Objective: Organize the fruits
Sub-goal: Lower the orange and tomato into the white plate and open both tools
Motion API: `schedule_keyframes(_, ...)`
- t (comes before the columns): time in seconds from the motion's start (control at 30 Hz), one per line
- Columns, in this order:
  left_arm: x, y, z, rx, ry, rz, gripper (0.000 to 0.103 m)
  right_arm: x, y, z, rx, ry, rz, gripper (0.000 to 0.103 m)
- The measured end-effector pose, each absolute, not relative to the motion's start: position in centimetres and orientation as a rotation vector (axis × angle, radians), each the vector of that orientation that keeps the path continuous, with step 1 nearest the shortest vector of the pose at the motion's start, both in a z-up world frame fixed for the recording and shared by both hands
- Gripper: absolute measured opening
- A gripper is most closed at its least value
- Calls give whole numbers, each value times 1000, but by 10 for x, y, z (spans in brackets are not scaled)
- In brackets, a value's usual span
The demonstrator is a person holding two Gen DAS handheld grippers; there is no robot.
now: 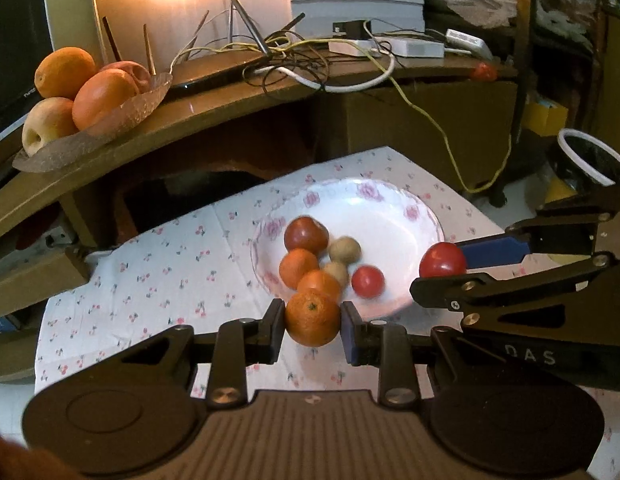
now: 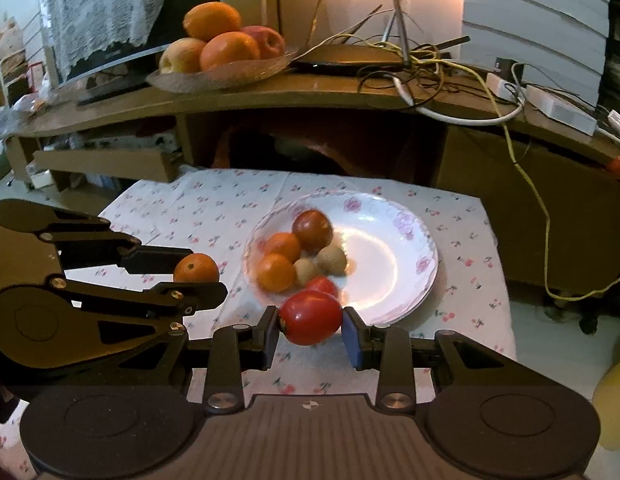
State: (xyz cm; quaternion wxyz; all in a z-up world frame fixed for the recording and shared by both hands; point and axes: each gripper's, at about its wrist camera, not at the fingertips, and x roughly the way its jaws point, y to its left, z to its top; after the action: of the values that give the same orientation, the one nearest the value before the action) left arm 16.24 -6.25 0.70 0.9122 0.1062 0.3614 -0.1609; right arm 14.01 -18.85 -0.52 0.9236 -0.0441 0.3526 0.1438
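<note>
Left gripper (image 1: 313, 322) clamped on a small orange (image 1: 312, 317), near the plate's (image 1: 393, 200) close rim | right gripper (image 2: 311, 326) pinching a red tomato (image 2: 310, 317) over that rim | open cloth (image 2: 198, 208) left of plate | desk edge (image 2: 270, 100) beyond

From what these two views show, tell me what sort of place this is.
Probably a lived-in room at home: a low table under a cherry-print cloth, a curved wooden desk with tangled cables, and a glass dish of oranges and apples.
</note>
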Motion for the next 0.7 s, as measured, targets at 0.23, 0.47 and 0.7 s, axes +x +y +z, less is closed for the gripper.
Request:
schedule_keyframes(0.23,192,-74,8,219,728,-338,35,170,-204,-6,-24,722,246,35)
schedule_keyframes(0.47,222,-78,-2,207,750,-347,34,197,-209,-17,8,743,221,35)
schedule_keyframes(0.7,239,-84,-15,209,772,-381,34,216,-214,-30,27,770,199,35)
